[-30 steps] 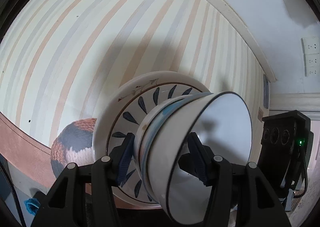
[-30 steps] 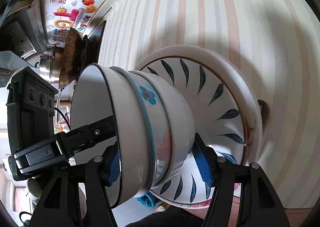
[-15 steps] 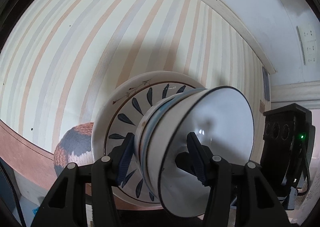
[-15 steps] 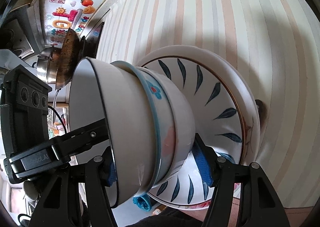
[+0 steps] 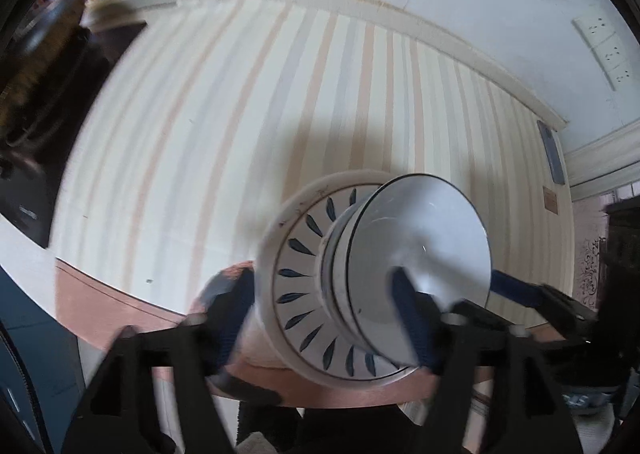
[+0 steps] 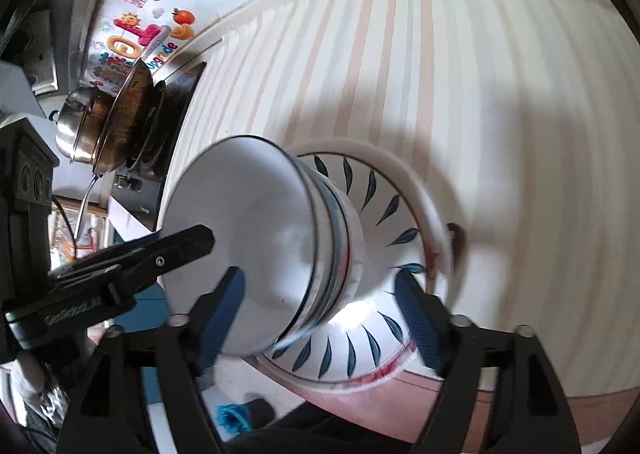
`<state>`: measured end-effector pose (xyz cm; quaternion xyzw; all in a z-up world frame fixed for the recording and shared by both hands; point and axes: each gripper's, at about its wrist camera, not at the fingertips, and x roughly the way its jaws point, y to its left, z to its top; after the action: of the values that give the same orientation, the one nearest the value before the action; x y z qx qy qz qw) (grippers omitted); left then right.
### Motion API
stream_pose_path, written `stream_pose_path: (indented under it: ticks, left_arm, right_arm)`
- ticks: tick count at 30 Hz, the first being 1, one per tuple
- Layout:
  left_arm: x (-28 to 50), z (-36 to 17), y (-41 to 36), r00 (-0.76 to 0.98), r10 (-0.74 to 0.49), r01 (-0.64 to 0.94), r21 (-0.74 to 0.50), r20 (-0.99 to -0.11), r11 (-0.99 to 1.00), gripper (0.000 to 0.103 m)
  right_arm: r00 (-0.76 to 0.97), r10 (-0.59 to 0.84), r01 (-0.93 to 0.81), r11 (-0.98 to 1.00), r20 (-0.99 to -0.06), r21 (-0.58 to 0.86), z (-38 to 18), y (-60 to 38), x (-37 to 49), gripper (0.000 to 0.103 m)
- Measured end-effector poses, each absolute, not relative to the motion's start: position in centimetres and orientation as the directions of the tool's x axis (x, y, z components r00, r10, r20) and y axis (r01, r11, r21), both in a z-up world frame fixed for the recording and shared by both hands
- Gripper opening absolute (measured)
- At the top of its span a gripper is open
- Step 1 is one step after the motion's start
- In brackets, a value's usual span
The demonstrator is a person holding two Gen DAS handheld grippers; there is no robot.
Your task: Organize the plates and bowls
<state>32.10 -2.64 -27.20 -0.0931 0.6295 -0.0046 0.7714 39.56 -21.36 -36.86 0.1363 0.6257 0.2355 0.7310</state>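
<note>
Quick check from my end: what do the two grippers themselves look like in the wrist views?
Both match: the left gripper and the right gripper each have two black angular plastic fingers with triangular cut-outs, silver screw heads near the knuckles, and ribbed blue pads on the inner faces. No cables or sleeves show. The right view shows pale lettering on the left gripper's side, too blurred to read.

I can't make out the blurred round thing (image 5: 224, 286) half hidden behind the plate (image 5: 280, 254) and my left finger (image 5: 232, 318).

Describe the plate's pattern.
White plate with dark blue leaf strokes radiating in a ring; clearest in the right wrist view.
</note>
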Motion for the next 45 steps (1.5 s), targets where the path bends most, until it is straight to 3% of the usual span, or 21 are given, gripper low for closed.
stream_pose_path:
  ticks: [1, 5, 17, 25, 27, 45]
  left_arm:
    - [31.7, -26.5, -2.6, 0.233, -0.106, -0.104, -0.133, -0.967, 0.986, 0.089]
    - [29.6, -23.5, -1.9, 0.326, -0.060, -0.081, -0.091, -0.943, 0.993, 0.096]
    - [22.5, -15.3, -1.7, 0.509, -0.055, 0.046, -0.037, -0.859, 0.998, 0.096]
    - [15.4, -10.1, -1.9, 0.622, -0.035, 0.050, -0.005, -0.783, 0.999, 0.096]
    - [13.2, -8.9, -1.9, 0.647, -0.033, 0.045, -0.005, -0.762, 0.999, 0.103]
    - [1.1, -5.5, -3.5, 0.720, 0.047, -0.044, 0.022, -0.693, 0.999, 0.103]
  right_arm:
    - [0.125, 0.500, -0.176, 0.861, -0.857, 0.477, -36.1, -21.4, 39.1, 0.095]
    - [0.227, 0.418, -0.156, 0.907, -0.880, 0.391, -32.5, -21.8, 36.4, 0.098]
    - [0.465, 0.298, -0.049, 0.949, -0.834, 0.312, -23.0, -22.2, 26.4, 0.099]
    - [0.602, 0.213, -0.049, 0.972, -0.769, 0.231, -15.2, -22.4, 17.0, 0.099]
    - [0.628, 0.194, -0.052, 0.977, -0.754, 0.208, -13.7, -22.2, 14.7, 0.099]
    - [0.718, 0.187, -0.104, 0.981, -0.671, 0.163, -8.9, -23.0, 2.3, 0.102]
